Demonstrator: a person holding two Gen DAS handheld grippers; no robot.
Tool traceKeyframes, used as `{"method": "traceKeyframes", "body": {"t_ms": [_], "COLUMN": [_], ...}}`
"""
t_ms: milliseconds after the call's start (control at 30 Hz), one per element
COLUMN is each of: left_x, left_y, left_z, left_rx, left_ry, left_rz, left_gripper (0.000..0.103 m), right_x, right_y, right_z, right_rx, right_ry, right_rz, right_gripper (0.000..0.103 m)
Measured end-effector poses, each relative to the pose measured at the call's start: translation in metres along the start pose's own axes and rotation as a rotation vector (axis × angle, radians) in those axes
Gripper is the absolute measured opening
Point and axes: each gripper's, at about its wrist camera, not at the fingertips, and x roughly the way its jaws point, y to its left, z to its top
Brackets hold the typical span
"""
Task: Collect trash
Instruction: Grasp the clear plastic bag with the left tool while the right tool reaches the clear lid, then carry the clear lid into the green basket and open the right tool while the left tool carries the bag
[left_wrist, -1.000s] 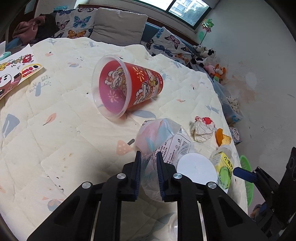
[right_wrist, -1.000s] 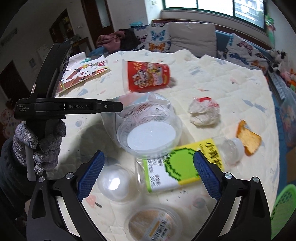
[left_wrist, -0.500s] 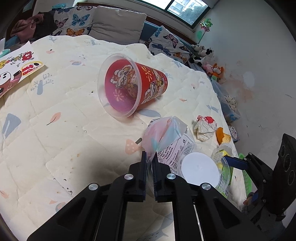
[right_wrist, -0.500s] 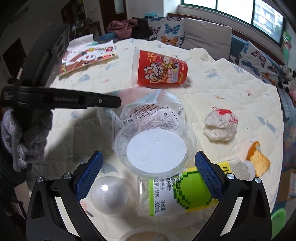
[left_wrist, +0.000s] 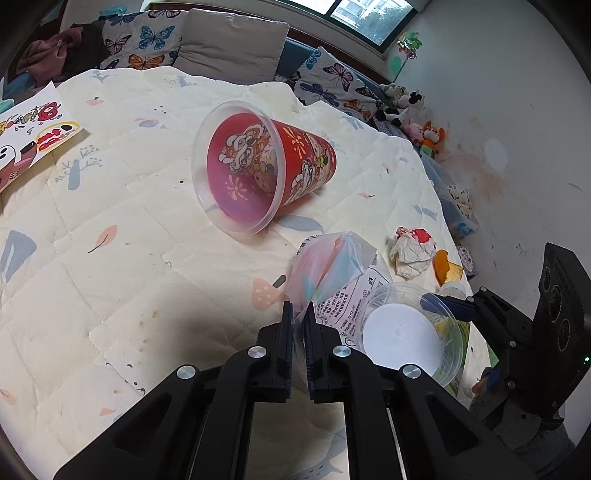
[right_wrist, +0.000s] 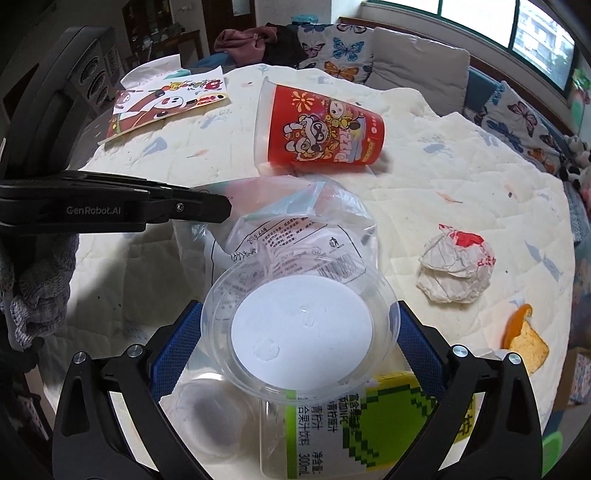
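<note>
One clear plastic bag (left_wrist: 334, 264) lies crumpled on the quilted counter (left_wrist: 110, 221), its edge pinched between the closed fingers of the left tool (left_wrist: 298, 314). Against it sits a clear round container (right_wrist: 301, 326), framed by the spread-apart right tool (right_wrist: 301, 336); whether its blue pads touch the rim is hard to tell. Behind lie a red printed cup (left_wrist: 266, 166), tipped over, and a crumpled wrapper (right_wrist: 456, 267).
</note>
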Motion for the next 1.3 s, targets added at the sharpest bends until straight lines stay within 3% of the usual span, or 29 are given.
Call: {"method": "traceKeyframes", "body": {"t_ms": [133,300,500,833,1067,1300], "left_x": [0.001,0.004,0.008,0.014,0.008,-0.016], "left_y": [0.000,-0.003,-0.003,-0.020,-0.039,-0.070], "left_z": [0.001,0.000,0.001,0.000,-0.004,-0.012], "left_rx": [-0.007,-0.009,-0.046,-0.014,0.035,0.117], "left_ry": [0.005,0.012,0.018,0.019,-0.002,-0.055], "left_rz": [-0.006,0.001,-0.026,-0.026,-0.030,-0.006], "left_gripper": [0.006,0.030,0.039,0.039,0.013,0.007], "right_x": [-0.003,-0.016,-0.035,-0.079,-0.108,-0.136], "right_y": [0.000,-0.004,-0.010,-0.022,-0.034,-0.047], "right_z": [-0.002,-0.006,-0.013,-0.036,-0.067,-0.101], "right_rx": [0.017,0.033,0.057,0.129,0.209,0.292], "right_ry": [-0.013,-0.040,-0.068,-0.151,-0.200,-0.237], "right_rz": [-0.005,-0.019,-0.022,-0.039,-0.060,-0.087], "right_gripper": [0.093,0.093,0.093,0.093,0.093,0.093]}}
